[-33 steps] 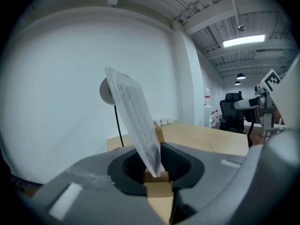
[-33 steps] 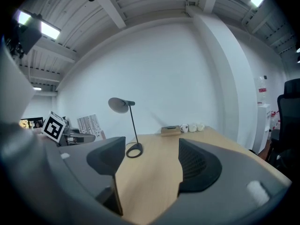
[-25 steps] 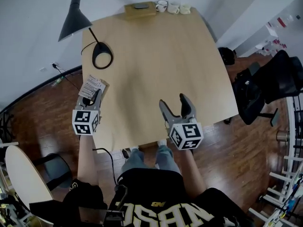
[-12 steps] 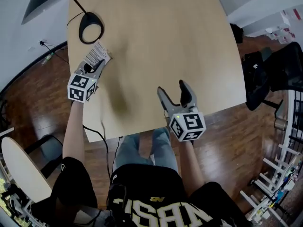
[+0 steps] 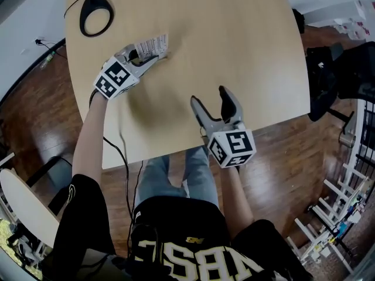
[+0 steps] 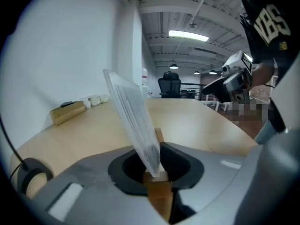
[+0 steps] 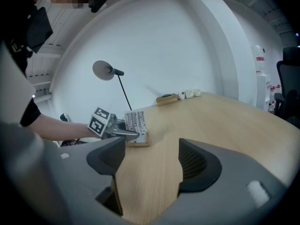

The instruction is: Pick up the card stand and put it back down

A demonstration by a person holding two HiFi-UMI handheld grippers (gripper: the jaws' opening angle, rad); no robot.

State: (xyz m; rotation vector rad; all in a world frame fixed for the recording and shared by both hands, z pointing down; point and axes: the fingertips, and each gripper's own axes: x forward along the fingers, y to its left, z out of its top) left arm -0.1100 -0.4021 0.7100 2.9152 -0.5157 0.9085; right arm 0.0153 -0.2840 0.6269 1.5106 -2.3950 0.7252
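The left gripper (image 5: 147, 59) is clamped on the wooden base of the card stand (image 5: 152, 43), whose card leans up between its jaws. A lamp base (image 5: 95, 20) sits near on its left. A wooden block (image 6: 68, 112) and cups (image 6: 95, 99) lie far ahead. The right gripper (image 5: 211, 98), jaws apart over bare table (image 5: 252, 45), stands well apart.

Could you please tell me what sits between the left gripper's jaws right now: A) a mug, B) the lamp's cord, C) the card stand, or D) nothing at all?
C: the left gripper has its jaws closed on the wooden base of the card stand.
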